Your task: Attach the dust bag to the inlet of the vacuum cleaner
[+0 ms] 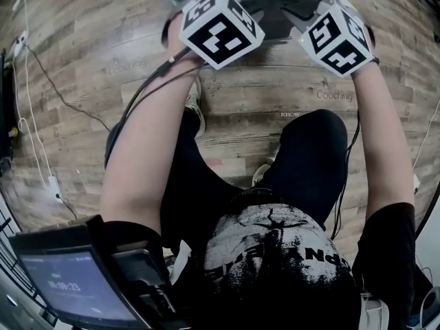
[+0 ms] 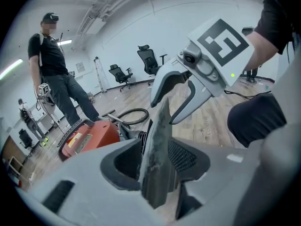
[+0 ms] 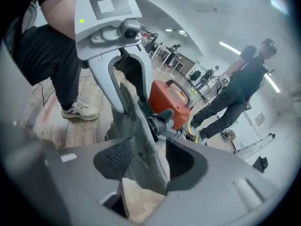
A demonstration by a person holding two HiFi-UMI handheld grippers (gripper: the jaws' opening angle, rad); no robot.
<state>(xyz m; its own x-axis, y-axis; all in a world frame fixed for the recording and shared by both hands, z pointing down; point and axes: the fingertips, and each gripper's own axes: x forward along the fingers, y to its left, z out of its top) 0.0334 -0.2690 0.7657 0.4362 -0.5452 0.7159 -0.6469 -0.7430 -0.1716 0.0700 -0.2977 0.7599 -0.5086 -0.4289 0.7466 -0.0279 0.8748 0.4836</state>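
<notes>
A grey, dusty dust bag [image 2: 157, 159] [image 3: 141, 145] stands on edge between both grippers. In the left gripper view the left gripper [image 2: 157, 163] is open: the bag rests by the right pad, with a gap at the left pad. The right gripper [image 3: 150, 163] is open too, and the bag leans on its left pad. Each view shows the other gripper, right [image 2: 168, 105] and left [image 3: 128, 98], straddling the bag's far edge. The red vacuum cleaner [image 2: 89, 135] [image 3: 169, 98] lies on the floor just beyond, its black inlet [image 3: 162, 119] facing the bag. In the head view only the marker cubes [image 1: 220, 26] [image 1: 337, 36] show.
A black hose [image 2: 134, 114] curls behind the vacuum cleaner. Another person [image 2: 56, 74] [image 3: 235, 98] stands a few steps off. Office chairs [image 2: 148, 60] stand at the back. Cables [image 1: 62, 95] run over the wooden floor at the left, and a laptop [image 1: 75, 280] sits by the knee.
</notes>
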